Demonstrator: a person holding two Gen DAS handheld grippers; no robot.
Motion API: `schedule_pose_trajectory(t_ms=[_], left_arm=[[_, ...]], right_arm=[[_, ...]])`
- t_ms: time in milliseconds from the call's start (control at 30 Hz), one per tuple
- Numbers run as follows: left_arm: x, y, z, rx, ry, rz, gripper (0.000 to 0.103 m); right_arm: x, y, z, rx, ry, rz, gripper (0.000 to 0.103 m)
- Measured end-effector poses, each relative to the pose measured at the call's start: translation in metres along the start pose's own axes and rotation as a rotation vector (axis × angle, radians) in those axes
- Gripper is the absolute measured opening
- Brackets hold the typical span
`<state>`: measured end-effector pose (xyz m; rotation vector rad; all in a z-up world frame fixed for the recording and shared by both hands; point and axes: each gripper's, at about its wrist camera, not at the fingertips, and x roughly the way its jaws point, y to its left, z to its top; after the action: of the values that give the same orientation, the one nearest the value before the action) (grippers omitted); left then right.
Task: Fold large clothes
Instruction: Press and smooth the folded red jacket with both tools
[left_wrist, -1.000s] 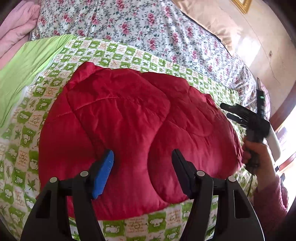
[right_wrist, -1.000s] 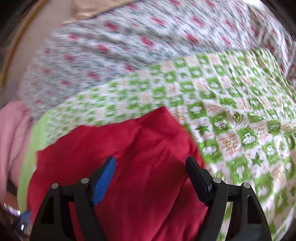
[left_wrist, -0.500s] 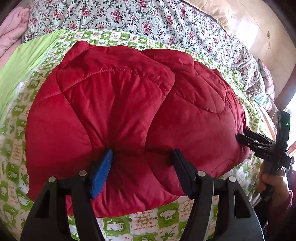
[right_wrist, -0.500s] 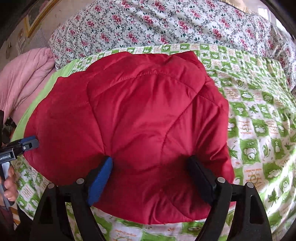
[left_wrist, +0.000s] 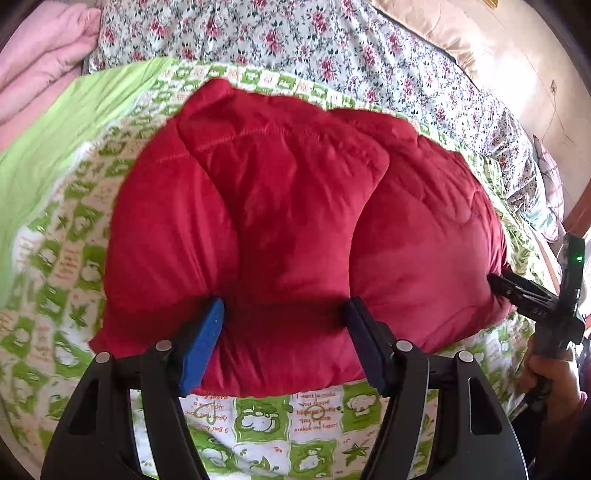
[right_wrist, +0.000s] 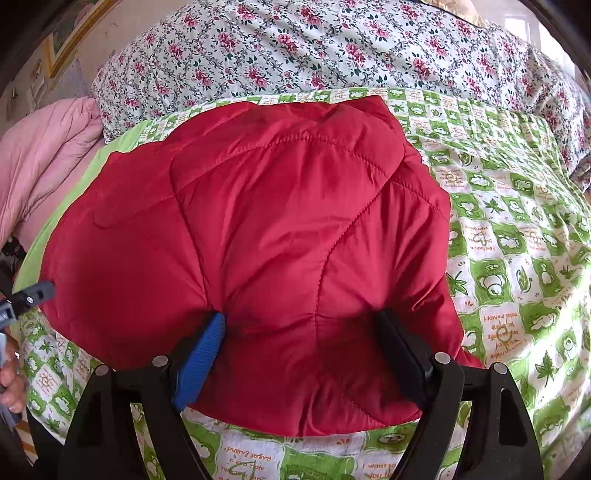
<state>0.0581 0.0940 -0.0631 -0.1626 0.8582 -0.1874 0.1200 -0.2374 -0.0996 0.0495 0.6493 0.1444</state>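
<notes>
A puffy red quilted jacket (left_wrist: 295, 229) lies bundled on the green-and-white checked bedspread (left_wrist: 306, 413). Left gripper (left_wrist: 284, 325) and right gripper (right_wrist: 303, 332) both press into its near edge, jaws spread wide around padding.

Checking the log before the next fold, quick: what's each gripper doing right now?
Left gripper: jaws open, pressed into the red padded jacket, not clamped.
Right gripper: jaws open, pressed into it too.

1 red quilted jacket (left_wrist: 295, 221); 2 tongs: left tongs (left_wrist: 284, 332), right tongs (right_wrist: 306, 339); 1 green checked blanket (right_wrist: 517, 240); 1 floral sheet (left_wrist: 332, 48); 1 pink quilt (right_wrist: 40, 155).
</notes>
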Motion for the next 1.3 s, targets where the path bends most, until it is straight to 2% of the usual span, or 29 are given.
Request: schedule_pose_trajectory(t_ms=[233, 333, 500, 567, 667, 733, 833, 1300], left_arm=[[0.007, -0.009, 0.002, 0.021, 0.017, 0.021, 0.074], [0.007, -0.008, 0.001, 0.020, 0.019, 0.024, 0.075], [0.006, -0.013, -0.001, 0.020, 0.026, 0.037, 0.076], [0.006, -0.013, 0.000, 0.019, 0.032, 0.042, 0.076], [0.006, -0.015, 0.002, 0.021, 0.042, 0.053, 0.076], [0.007, -0.017, 0.003, 0.024, 0.049, 0.065, 0.077], [0.008, -0.021, 0.005, 0.032, 0.062, 0.091, 0.077], [0.008, -0.031, 0.009, 0.079, 0.094, 0.162, 0.078]], right_arm=[[-0.004, -0.003, 0.005, 0.016, 0.002, 0.006, 0.084], [-0.020, 0.006, 0.010, -0.006, -0.030, -0.015, 0.084], [-0.036, 0.024, 0.029, -0.040, -0.078, 0.056, 0.084], [-0.032, 0.030, 0.035, -0.070, -0.078, 0.056, 0.084], [-0.007, 0.029, 0.042, -0.077, -0.020, 0.023, 0.084], [0.009, 0.022, 0.041, -0.064, 0.020, 0.014, 0.090], [0.023, 0.008, 0.038, -0.016, 0.041, 0.055, 0.096], [0.024, 0.012, 0.033, -0.017, 0.038, 0.049, 0.097]])
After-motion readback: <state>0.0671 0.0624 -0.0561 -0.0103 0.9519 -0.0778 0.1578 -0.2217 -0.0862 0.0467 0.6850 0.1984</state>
